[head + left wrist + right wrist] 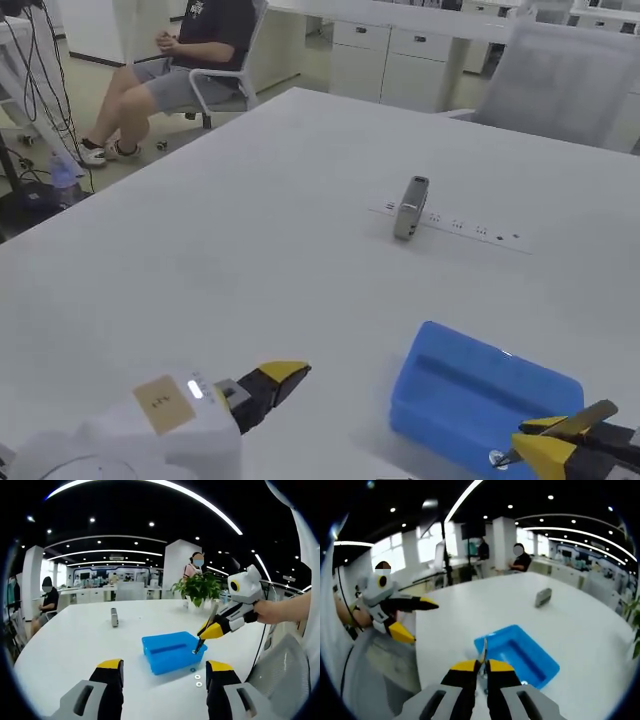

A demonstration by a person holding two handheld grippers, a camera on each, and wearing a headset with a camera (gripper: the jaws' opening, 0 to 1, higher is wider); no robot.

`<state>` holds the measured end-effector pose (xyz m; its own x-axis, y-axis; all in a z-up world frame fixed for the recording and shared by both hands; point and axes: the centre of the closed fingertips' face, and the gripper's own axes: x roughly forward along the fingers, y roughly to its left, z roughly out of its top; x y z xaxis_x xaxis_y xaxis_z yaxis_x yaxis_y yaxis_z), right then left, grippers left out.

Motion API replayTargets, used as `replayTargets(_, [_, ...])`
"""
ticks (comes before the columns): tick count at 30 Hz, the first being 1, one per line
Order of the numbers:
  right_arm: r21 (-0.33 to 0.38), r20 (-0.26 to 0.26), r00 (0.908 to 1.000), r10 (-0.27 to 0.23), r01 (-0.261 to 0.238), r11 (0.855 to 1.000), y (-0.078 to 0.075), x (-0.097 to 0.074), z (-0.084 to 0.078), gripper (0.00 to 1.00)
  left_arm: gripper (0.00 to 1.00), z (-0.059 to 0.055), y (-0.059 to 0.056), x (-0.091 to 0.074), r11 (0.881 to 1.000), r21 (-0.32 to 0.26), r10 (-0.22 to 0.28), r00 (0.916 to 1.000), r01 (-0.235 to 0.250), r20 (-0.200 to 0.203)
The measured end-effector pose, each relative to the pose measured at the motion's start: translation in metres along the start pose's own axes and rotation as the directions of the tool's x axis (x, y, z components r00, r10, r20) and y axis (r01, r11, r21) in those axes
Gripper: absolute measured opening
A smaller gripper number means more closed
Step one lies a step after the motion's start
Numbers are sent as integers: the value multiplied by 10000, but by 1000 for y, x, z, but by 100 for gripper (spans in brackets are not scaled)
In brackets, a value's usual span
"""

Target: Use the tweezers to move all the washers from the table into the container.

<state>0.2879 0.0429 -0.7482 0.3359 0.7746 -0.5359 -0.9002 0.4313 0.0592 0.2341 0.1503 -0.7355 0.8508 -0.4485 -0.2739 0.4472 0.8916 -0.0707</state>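
Right gripper point(480, 665) is clamped on thin metal tweezers point(585, 414) over the boxy blue container's point(480, 385) edge, left gripper point(164, 665) gaping above the smooth white surface point(250, 250).

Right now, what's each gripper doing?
Left gripper: open, empty.
Right gripper: shut on the tweezers.

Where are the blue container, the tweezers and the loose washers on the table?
blue container point(170, 664), left gripper view, on its front wall.
tweezers point(582, 414), head view, on the upper end of the shaft.
washers point(199, 684), left gripper view, on the nearest of the three loose ones.
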Motion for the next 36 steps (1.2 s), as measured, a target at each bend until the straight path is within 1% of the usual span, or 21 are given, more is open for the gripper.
replayTargets(7, [58,195,9995,-236,235,9997,-18,2,8,3,66,-2,0,0,10000,53,-5,10000,5,-89])
replayTargets(10, [203,173,9990,-415,412,9989,-29,6,8,3,66,-2,0,0,10000,71,-4,9999,5,-106])
replayTargets(13, [598,131,9983,-568,559,9966,-40,12,4,3,65,-2,0,0,10000,89,0,9999,2,-138])
replayTargets(14, [634,124,9982,-585,576,9963,-42,13,3,3,65,-2,0,0,10000,90,0,9999,1,-141])
replayTargets(16, [766,-176,9973,-710,721,9944,-51,19,-4,3,65,-3,0,0,10000,93,6,9998,-4,-175])
replayTargets(19, [866,-444,9964,-726,762,9933,-58,25,-12,3,64,-4,0,0,9999,118,-3,9998,5,-205])
replayTargets(23, [1301,-630,9950,-773,850,9879,-69,33,-22,3,62,-5,-2,1,9998,189,-67,9996,72,-282])
replayTargets(28, [1395,-946,9929,-725,853,9865,-77,41,-32,3,61,-5,-1,1,9998,176,-44,9996,50,-296])
replayTargets(36, [1362,-1198,9911,-574,737,9879,-77,53,-39,3,60,-7,-1,1,9997,240,-61,9992,71,-400])
